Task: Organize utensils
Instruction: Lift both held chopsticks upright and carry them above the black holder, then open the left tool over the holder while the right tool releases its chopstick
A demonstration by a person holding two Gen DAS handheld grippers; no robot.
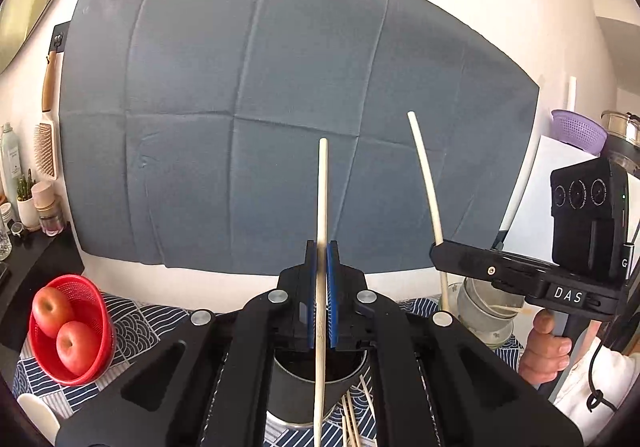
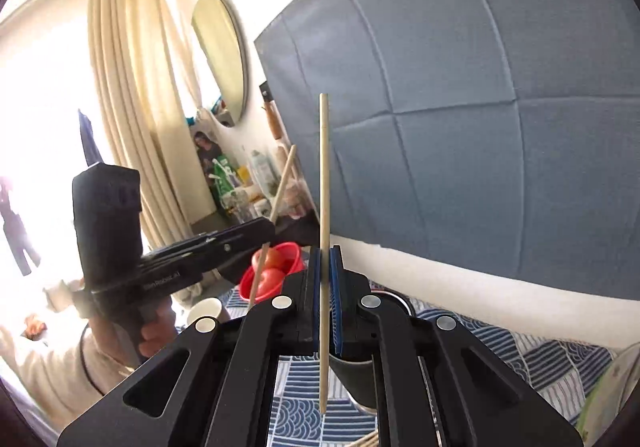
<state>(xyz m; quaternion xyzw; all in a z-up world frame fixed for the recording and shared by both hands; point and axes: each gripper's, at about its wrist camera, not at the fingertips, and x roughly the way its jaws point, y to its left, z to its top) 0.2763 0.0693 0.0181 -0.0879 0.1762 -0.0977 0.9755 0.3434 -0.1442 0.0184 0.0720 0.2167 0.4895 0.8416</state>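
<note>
In the left wrist view, my left gripper (image 1: 322, 251) is shut on a pale wooden chopstick (image 1: 322, 187) that stands nearly upright between its blue pads. Its lower end hangs in front of a dark cylindrical cup (image 1: 296, 383). Several loose chopsticks (image 1: 352, 421) lie on the cloth beside the cup. To the right, my right gripper (image 1: 439, 247) grips a second chopstick (image 1: 425, 175), tilted a little left. In the right wrist view, my right gripper (image 2: 325, 251) is shut on that upright chopstick (image 2: 324, 167), above the patterned cloth and just left of the dark cup (image 2: 356, 379). My left gripper (image 2: 267, 231) shows at the left with its chopstick (image 2: 282, 187).
A red basket (image 1: 94, 299) with two apples sits at the left on the blue patterned tablecloth (image 1: 140, 319). Stacked bowls (image 1: 488, 311) stand at the right and a white cup (image 2: 206, 309) at the near left. A grey-blue cloth (image 1: 280, 107) covers the wall behind.
</note>
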